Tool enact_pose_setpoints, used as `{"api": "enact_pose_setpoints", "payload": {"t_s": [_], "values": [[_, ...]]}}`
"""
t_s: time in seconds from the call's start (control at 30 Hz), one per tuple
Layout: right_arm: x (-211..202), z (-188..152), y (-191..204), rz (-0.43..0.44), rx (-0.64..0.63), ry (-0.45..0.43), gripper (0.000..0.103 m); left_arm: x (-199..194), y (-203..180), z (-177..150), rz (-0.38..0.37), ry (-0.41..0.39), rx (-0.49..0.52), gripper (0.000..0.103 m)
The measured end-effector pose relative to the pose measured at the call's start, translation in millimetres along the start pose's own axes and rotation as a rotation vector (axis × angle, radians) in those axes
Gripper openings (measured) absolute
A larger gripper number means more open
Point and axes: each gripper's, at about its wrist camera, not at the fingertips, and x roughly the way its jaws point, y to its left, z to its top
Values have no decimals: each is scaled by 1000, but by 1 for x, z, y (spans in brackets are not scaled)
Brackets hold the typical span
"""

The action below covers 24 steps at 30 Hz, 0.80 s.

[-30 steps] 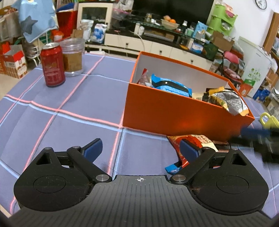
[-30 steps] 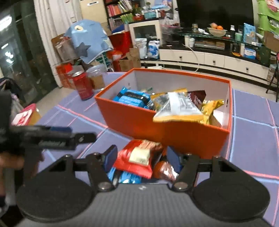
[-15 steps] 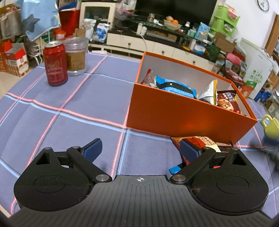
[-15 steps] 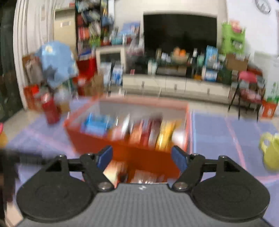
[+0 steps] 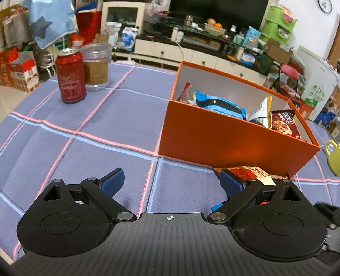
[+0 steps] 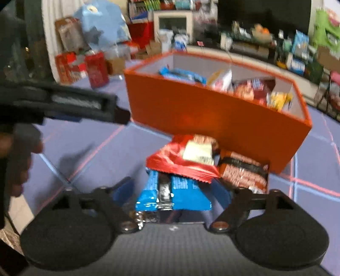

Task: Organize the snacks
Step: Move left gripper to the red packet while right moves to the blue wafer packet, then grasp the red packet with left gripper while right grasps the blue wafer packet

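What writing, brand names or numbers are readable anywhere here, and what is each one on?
No text is clear enough to quote.
Red can: pale printing, too small to read.
Brown cookie packet in the orange box: white characters, too blurred.
Red packet on the table: large characters, partly hidden, unreadable.
Blue packet: white lettering, motion-blurred.
Wall clock: numerals too small.

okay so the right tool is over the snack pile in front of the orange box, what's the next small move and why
Probably lower the right tool a little and close on the blue packet. It is open, with the packet between its fingers, and that packet, like the red one on top, is outside the orange box.
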Motion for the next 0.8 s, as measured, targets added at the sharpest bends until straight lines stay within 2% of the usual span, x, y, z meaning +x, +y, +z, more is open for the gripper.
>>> {"api": "enact_pose_setpoints", "payload": {"t_s": [0.1, 0.17, 0.23, 0.3, 0.4, 0.57, 0.63, 0.73, 0.8], "values": [[15, 2, -5, 40, 56, 50, 70, 2, -3, 0, -10, 7, 5, 83], [22, 2, -4, 22, 54, 57, 70, 3, -5, 0, -16, 11, 9, 83], [28, 2, -3, 19, 50, 66, 56, 4, -9, -2, -17, 15, 25, 83], [24, 2, -2, 15, 53, 63, 49, 5, -11, -1, -15, 20, 29, 83], [7, 2, -6, 0, 43, 47, 49, 7, -15, 0, -21, 22, 20, 83], [-33, -8, -27, 29, 117, 3, 49, 6, -27, -2, -16, 19, 24, 85], [-49, -10, -34, -2, 117, -24, 49, 7, -34, -5, -10, 28, 31, 86], [-58, -21, -49, -166, 79, -39, 49, 13, -47, -11, -18, 52, 34, 87], [-51, -28, -61, -224, 90, -11, 49, 19, -57, -15, -19, 69, 46, 87]]}}
